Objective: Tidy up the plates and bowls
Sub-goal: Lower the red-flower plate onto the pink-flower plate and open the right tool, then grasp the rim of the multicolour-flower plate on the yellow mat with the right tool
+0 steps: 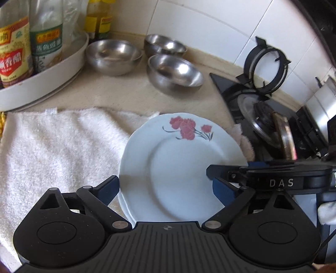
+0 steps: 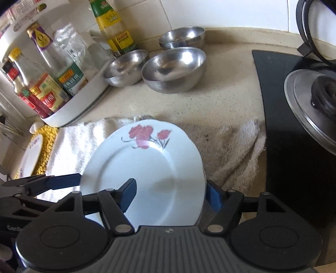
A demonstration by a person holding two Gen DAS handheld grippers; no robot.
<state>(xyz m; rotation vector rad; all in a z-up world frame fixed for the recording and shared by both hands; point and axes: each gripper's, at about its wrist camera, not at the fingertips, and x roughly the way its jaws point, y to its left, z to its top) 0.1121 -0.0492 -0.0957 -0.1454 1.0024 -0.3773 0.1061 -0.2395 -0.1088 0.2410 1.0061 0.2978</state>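
Plates on the towel, both tools around them

A white plate (image 1: pixel 180 168) with red flowers tops a small stack on the towel (image 1: pixel 63 147) spread over the worktop (image 2: pixel 220 100). The left tool (image 1: pixel 166 189) and right tool (image 2: pixel 170 193) stand apart, straddling the plate's rim without clamping. Three steel bowls (image 1: pixel 174 72) sit behind, well apart.

A home kitchen, plainly. Beige stone counter (image 2: pixel 220 88) against white wall tiles (image 1: pixel 189 19); black gas hob (image 2: pixel 279 117) with a burner (image 2: pixel 323 94) to the right. Sauce and vinegar bottles (image 2: pixel 42 84) crowded in a white tray (image 2: pixel 84 100) at the back left. Three steel bowls (image 1: pixel 175 72) near the wall, a flowered plate (image 2: pixel 147 172) on a white towel (image 1: pixel 52 142).
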